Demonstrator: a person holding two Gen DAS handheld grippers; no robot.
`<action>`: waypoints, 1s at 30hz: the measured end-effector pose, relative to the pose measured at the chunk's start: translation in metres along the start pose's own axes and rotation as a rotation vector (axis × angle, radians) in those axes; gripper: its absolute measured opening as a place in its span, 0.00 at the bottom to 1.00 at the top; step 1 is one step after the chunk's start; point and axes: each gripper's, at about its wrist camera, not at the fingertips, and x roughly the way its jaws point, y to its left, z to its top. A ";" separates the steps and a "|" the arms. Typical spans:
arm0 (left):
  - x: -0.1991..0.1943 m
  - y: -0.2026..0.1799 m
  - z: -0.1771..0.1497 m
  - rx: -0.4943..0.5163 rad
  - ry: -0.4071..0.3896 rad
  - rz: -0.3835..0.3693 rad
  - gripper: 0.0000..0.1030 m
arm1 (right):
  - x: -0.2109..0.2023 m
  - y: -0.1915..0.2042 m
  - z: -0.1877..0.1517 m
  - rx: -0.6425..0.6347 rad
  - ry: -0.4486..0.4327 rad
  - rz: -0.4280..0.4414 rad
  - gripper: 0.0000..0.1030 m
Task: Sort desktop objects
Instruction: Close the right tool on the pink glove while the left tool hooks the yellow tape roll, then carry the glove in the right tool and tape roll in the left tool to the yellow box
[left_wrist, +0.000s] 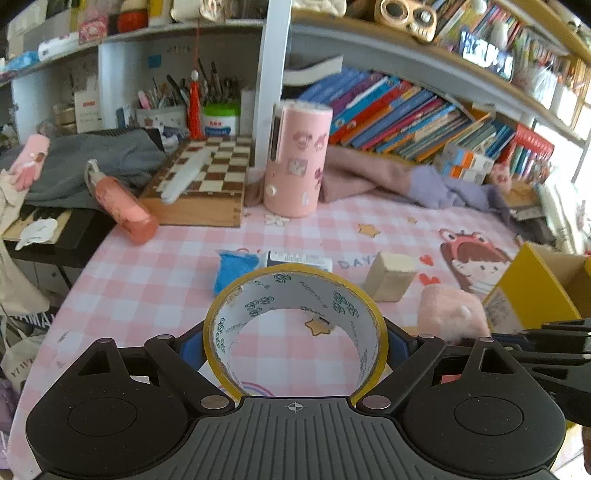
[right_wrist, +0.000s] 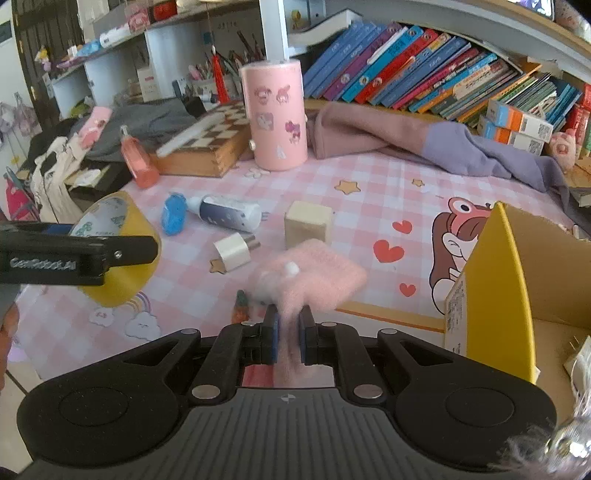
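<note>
Left wrist view puts my left tool nearest, its blue pads spread wide and pressed on either side of a roll of yellow tape; the roll's white inner core carries a repeated dark printed logo and small lettering I cannot read. Right wrist view shows my right tool squeezed narrow on a fluffy pink item, blurred, held above the worktop, whose pink checked cover bears stars, hearts and a cartoon figure. From that view the side of the left tool reads roughly "GenRobot.AI" in pale letters. Just right of the pink item stands a yellow cardboard box, open, with a printed label on its near corner too small to read. Beyond lie a white plug, a cream block, a dark blue and white bottle on its side and a blue packet beside it. In the left view "DAY" shows printed on the cover near the block. Farther back stand a pink cylinder with stickers, a chessboard box, a tipped pink bottle and, along the shelf, slanted books with unreadable spines.
</note>
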 end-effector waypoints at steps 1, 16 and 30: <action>-0.005 0.000 -0.001 -0.004 -0.009 -0.001 0.89 | -0.003 0.002 0.000 0.000 -0.005 0.000 0.09; -0.063 0.003 -0.027 -0.063 -0.049 -0.093 0.89 | -0.051 0.032 -0.017 0.013 -0.049 0.022 0.09; -0.101 0.011 -0.057 -0.082 -0.041 -0.156 0.89 | -0.079 0.062 -0.048 0.022 -0.040 0.006 0.09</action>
